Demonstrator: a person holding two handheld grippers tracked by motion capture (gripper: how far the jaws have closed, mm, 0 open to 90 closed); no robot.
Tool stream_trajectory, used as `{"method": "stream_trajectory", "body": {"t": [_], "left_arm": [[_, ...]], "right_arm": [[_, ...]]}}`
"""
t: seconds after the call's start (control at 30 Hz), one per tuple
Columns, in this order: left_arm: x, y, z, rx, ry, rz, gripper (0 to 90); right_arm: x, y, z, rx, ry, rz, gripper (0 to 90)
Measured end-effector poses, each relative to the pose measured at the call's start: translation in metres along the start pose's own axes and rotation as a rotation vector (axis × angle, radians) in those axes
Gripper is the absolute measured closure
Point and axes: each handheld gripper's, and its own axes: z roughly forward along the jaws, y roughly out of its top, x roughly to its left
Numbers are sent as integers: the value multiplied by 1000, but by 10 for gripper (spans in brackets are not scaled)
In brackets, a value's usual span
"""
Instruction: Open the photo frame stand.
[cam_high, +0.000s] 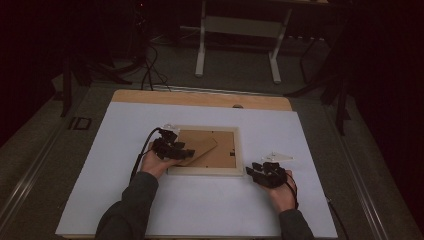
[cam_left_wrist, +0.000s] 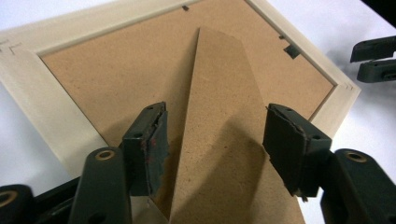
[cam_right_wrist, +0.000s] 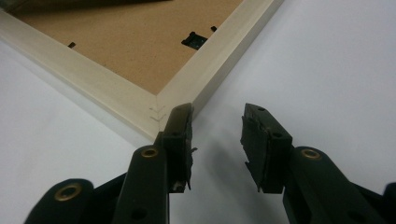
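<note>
A white table (cam_high: 200, 210) carried a pale wooden picture frame (cam_high: 205, 171) lying face down near its middle, brown backing up, presumably so the back could be worked on. Its cardboard easel stand (cam_left_wrist: 224, 140) lay folded against the backing. The left gripper (cam_left_wrist: 212, 135) straddled that stand, jaws wide and gripping nothing. The right gripper (cam_right_wrist: 217, 135) waited, part open and empty, at the frame's near right corner, perhaps to steady it.

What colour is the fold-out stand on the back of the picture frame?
Plain brown fibreboard, like the backing; the stand shows best in the left gripper view.
</note>
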Motion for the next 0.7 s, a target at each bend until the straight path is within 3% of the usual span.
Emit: {"method": "stream_trajectory", "body": {"t": [0.33,0.53,0.7], "left_arm": [[-3,3,8,49,-43,22,331],[-5,3,13,80,-42,29,312],[-8,2,16,100,-20,50,366]], "right_arm": [[0,0,1,3,3,-2,623],[0,0,1,3,3,-3,619],[-1,0,2,4,5,-4,616]]}}
